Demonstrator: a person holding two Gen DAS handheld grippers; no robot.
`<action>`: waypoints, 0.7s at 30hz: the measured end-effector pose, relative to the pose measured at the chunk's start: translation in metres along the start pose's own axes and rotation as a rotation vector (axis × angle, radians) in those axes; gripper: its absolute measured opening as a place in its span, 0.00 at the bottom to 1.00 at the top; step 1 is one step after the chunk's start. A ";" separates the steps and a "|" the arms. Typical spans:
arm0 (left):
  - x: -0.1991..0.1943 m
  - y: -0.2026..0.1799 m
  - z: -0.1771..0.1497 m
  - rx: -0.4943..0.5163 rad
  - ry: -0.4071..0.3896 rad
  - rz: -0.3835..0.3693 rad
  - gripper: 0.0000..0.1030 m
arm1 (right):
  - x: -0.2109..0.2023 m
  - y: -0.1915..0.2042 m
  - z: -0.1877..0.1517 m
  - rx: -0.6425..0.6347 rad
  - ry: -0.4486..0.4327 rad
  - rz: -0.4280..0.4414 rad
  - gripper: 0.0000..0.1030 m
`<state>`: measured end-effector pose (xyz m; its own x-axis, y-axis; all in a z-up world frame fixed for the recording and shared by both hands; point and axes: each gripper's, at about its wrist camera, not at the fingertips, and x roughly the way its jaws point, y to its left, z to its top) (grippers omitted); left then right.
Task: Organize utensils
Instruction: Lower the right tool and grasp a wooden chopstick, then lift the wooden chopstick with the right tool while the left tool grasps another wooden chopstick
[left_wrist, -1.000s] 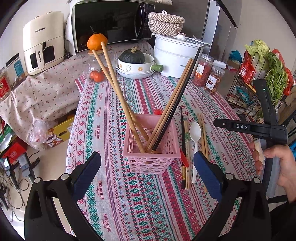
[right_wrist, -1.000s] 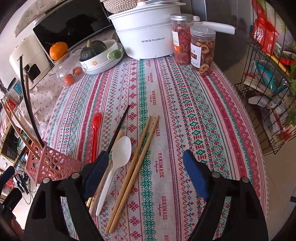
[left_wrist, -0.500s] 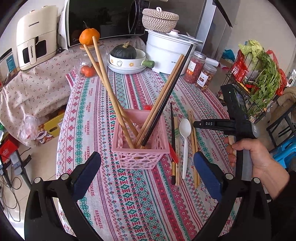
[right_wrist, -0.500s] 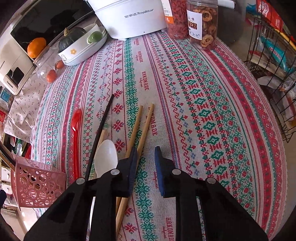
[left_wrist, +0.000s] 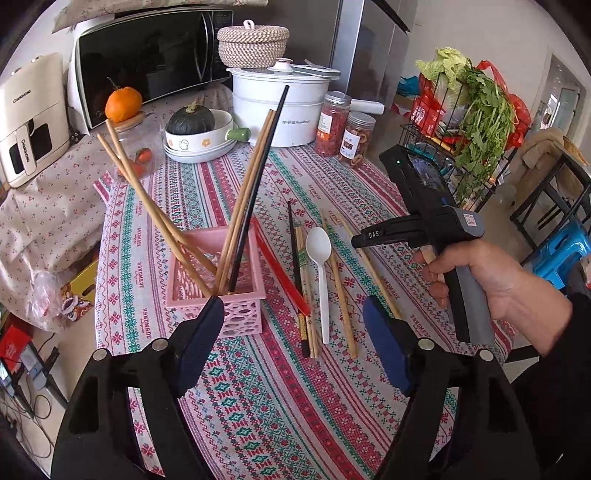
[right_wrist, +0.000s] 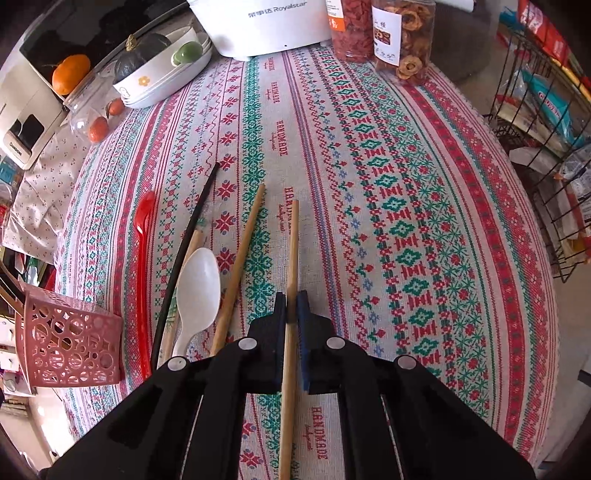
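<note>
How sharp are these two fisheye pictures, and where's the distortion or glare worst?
Left wrist view: sharp mid-frame, the pink basket crisp; edges bow, and the window at far right is blown out. Right wrist view: tablecloth bulges like a dome; the held chopstick is sharp, the nearby fingers slightly soft.

right claw (right_wrist: 291, 314) clamped tight, left claw (left_wrist: 293, 332) spread wide.

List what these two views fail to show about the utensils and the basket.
- Right wrist view: the gripped wooden chopstick runs off the bottom edge; the right gripper covers its middle.
- Left wrist view: the left gripper, open, has one finger masking the pink basket front corner.
- Right wrist view: the basket is cut off by the left edge.
</note>
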<state>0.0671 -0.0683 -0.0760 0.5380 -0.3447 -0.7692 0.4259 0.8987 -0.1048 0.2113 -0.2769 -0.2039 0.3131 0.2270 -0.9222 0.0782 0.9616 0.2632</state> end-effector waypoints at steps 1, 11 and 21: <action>0.002 -0.007 0.001 0.012 0.006 -0.017 0.63 | -0.006 -0.005 -0.001 0.010 -0.009 0.006 0.06; 0.080 -0.066 0.027 0.017 0.163 -0.101 0.21 | -0.065 -0.054 -0.004 0.060 -0.083 0.081 0.06; 0.187 -0.058 0.079 -0.026 0.266 0.069 0.05 | -0.085 -0.081 -0.013 0.098 -0.099 0.137 0.06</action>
<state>0.2011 -0.2062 -0.1640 0.3539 -0.2025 -0.9131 0.3739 0.9255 -0.0603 0.1657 -0.3721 -0.1504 0.4184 0.3337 -0.8448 0.1186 0.9020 0.4151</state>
